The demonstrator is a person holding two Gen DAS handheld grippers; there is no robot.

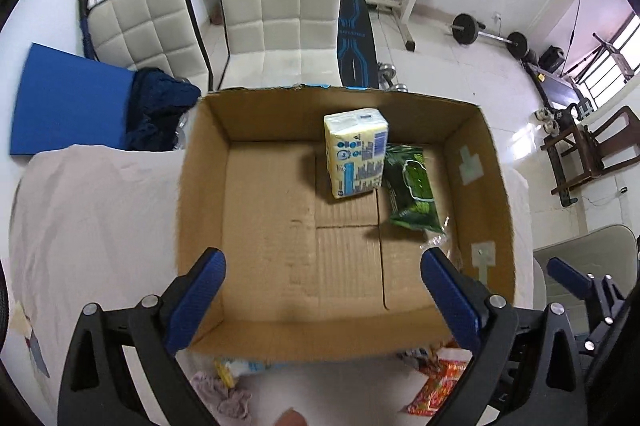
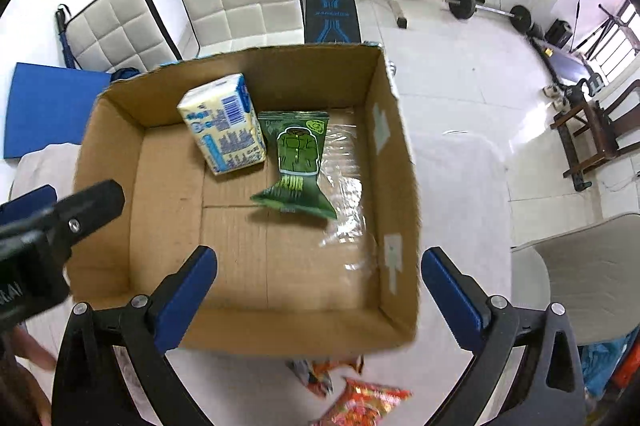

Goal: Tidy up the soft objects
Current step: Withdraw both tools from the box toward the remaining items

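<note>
Hovering with jaws open and empty, the left gripper (image 1: 322, 300) and right gripper (image 2: 320, 296) may push the brown cardboard box (image 2: 396, 210), holding the yellow tissue pack (image 2: 224, 124) and green plastic packet (image 2: 298, 162), if they descend carelessly.

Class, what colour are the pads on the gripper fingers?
Blue pads on black frames, clearest in the right wrist view.

The cardboard box's (image 1: 280, 342) near wall is hiding part of a red snack packet (image 1: 436, 390). The green packet (image 2: 296, 162) is blurring at its lower end; its print is staying unreadable.
</note>
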